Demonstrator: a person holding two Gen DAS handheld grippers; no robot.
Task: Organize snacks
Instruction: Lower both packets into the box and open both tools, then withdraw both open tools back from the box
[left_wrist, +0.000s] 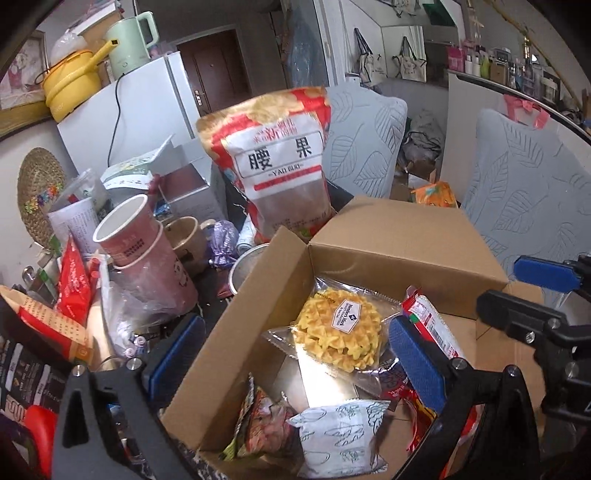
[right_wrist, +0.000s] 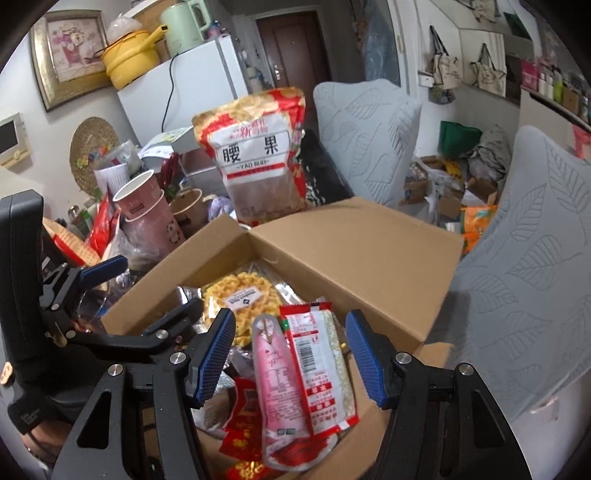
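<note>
An open cardboard box (left_wrist: 402, 243) (right_wrist: 354, 240) holds several snacks: a yellow waffle in clear wrap (left_wrist: 338, 330) (right_wrist: 240, 295), a white patterned packet (left_wrist: 340, 439), a dark packet (left_wrist: 264, 421), a red-and-white packet (right_wrist: 319, 365) (left_wrist: 432, 321) and a pink pouch (right_wrist: 275, 373). My left gripper (left_wrist: 295, 354) is open, its fingers straddling the box's left wall. My right gripper (right_wrist: 291, 354) is open and empty above the pink pouch and red-and-white packet. A large cashew bag (left_wrist: 280, 162) (right_wrist: 258, 155) stands upright behind the box.
Left of the box are stacked pink paper cups (left_wrist: 144, 251) (right_wrist: 147, 210), red packets (left_wrist: 74, 284), a brown mug (left_wrist: 188, 236) and other clutter. A white fridge (left_wrist: 133, 110) stands behind. Grey leaf-patterned cushions (left_wrist: 524, 192) (right_wrist: 524, 280) lie to the right.
</note>
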